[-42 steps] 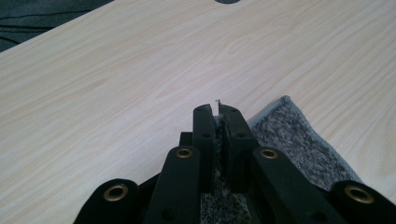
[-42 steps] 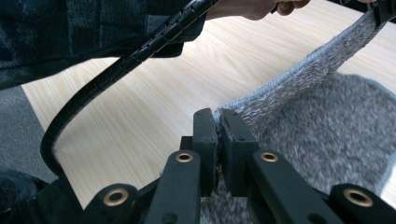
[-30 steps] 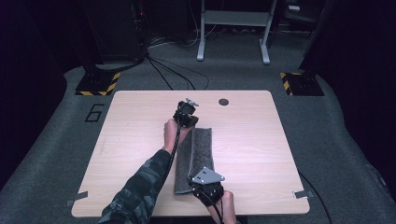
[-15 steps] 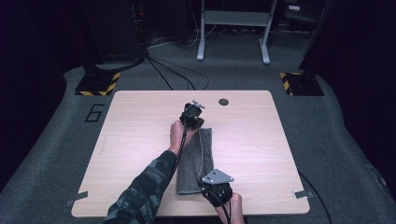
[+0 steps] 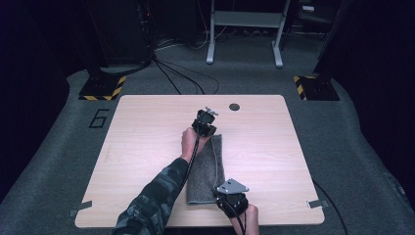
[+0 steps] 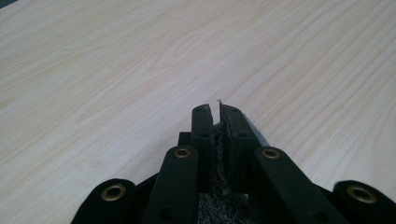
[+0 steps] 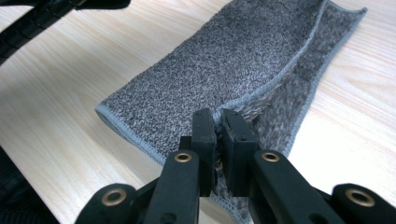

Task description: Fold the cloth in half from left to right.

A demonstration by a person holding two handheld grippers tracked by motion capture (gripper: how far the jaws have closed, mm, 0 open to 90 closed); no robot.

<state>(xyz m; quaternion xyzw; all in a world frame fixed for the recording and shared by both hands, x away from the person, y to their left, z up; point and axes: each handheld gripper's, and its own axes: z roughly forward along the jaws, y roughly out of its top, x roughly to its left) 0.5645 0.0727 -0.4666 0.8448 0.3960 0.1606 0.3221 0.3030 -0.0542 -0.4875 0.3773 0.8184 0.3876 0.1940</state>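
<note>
The grey towel (image 7: 224, 65) is pinched between both grippers' jaws.

Dim room, grey carpet floor (image 5: 58, 161).
Pale wooden table (image 5: 147, 132); metal stand legs (image 5: 244, 34) behind; cables (image 5: 176, 78); possibly speaker bases (image 5: 103, 87).

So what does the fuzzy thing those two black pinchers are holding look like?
On the pale wooden table, look near the middle, between the left gripper and the right gripper. There lies a long grey fluffy towel, folded lengthwise. It is the table's one soft thing; the small dark round disc is hard.
</note>
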